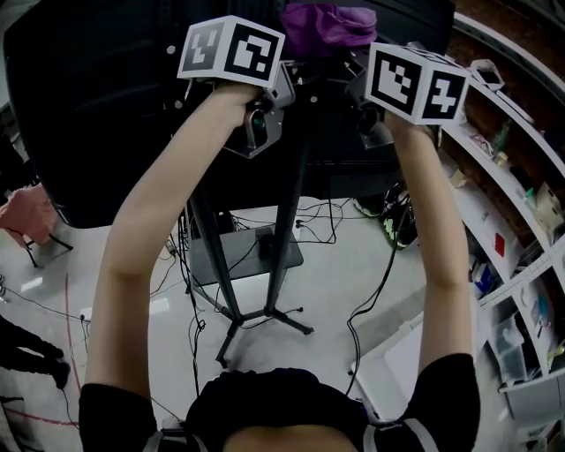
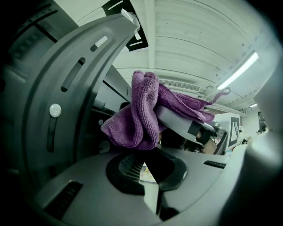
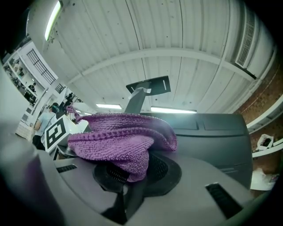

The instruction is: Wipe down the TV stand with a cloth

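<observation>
A purple cloth (image 1: 327, 26) is bunched high up between my two raised grippers, against the top of the black TV (image 1: 106, 115) on its dark stand (image 1: 282, 221). My left gripper (image 1: 287, 71) has its jaws together, with the cloth's (image 2: 141, 114) lower fold at their tips (image 2: 148, 170). In the left gripper view the cloth also drapes over a finger (image 2: 181, 121) of the right gripper. My right gripper (image 1: 353, 75) is shut, with the cloth (image 3: 124, 141) piled on its tip (image 3: 130, 176) and a fold tucked between the pads. A grey slotted mount plate (image 2: 66, 88) stands close on the left.
Stand legs (image 1: 265, 313) spread over the white floor among black cables (image 1: 344, 221) and a dark plate (image 1: 247, 252). Curved shelves (image 1: 503, 194) with small items line the right. A person's feet (image 1: 35, 357) and an orange garment (image 1: 26, 216) are at the left.
</observation>
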Demonstrator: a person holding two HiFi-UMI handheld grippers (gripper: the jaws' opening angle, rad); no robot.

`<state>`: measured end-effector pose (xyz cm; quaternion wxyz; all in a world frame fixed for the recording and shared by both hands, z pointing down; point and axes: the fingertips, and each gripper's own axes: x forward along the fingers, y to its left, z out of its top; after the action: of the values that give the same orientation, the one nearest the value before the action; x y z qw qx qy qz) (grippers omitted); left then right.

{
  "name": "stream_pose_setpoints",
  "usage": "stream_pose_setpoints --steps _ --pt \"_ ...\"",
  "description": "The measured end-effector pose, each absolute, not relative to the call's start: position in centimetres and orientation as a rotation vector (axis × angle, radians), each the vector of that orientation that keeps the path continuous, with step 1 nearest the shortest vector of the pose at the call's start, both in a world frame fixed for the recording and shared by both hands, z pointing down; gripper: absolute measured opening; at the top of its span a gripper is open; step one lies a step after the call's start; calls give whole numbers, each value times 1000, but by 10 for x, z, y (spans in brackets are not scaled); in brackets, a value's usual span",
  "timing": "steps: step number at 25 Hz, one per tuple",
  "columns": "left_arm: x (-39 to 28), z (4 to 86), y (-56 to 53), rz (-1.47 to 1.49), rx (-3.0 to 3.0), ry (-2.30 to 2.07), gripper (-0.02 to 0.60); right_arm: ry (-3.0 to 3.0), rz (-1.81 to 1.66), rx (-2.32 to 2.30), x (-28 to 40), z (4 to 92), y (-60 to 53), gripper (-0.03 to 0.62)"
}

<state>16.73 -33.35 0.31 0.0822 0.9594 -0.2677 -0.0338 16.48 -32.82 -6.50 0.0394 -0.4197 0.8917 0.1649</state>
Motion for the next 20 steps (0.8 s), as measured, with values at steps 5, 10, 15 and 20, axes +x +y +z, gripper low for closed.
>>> stream_pose_setpoints --steps 5,10,15,20 --pt "170 20 -335 -80 2847 -758 6 2743 470 -1297 166 -49 -331 64" --pt "169 35 -326 -43 2855 -738 6 2732 442 -1295 168 -37 -329 64" --pt "170 50 -320 -28 2847 -738 6 2749 436 -1311 168 -20 -326 64" --pt "171 65 -319 -17 2814 -741 6 2772 376 -1327 171 4 -331 64"
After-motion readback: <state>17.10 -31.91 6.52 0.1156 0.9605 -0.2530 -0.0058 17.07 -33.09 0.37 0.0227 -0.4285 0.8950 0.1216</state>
